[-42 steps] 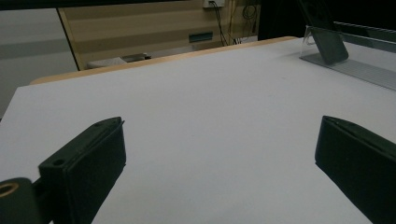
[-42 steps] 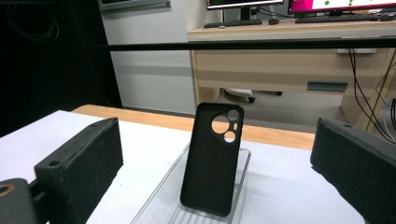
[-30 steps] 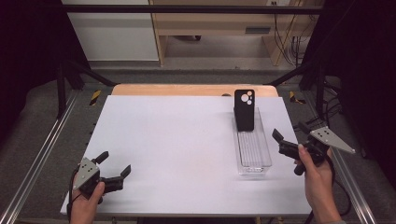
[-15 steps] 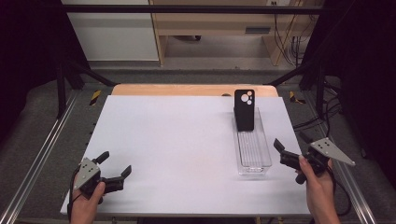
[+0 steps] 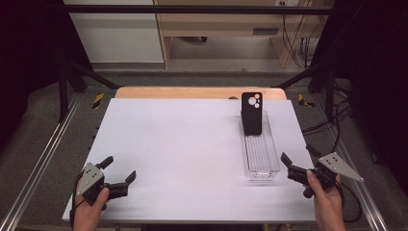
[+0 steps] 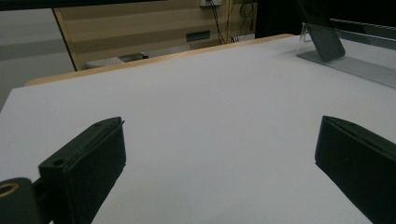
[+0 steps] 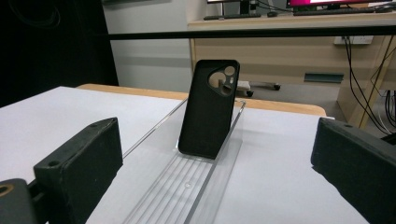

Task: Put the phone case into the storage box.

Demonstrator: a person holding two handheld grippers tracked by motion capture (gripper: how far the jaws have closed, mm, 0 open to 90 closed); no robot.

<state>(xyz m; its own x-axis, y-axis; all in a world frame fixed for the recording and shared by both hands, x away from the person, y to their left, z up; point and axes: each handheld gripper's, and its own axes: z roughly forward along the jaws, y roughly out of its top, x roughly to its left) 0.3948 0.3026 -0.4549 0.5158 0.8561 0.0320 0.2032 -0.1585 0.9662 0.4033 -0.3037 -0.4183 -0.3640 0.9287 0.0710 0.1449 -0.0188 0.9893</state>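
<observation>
Left tool (image 5: 118, 174) hangs over the near left corner of the worktop (image 5: 183, 144), jaws spread wide, nothing between them, well apart from the clear tray (image 5: 260, 156). The black phone case (image 5: 251, 113) stands upright at the tray's far end, leaning back. It looks light, thin and a bit flexible, likely to tip if nudged; pinching across its two long edges near the middle seems safest. Right tool (image 5: 299, 162) sits just right of the tray's near end, jaws open, empty. How the case is propped in the tray's ribs is hard to make out.
</observation>
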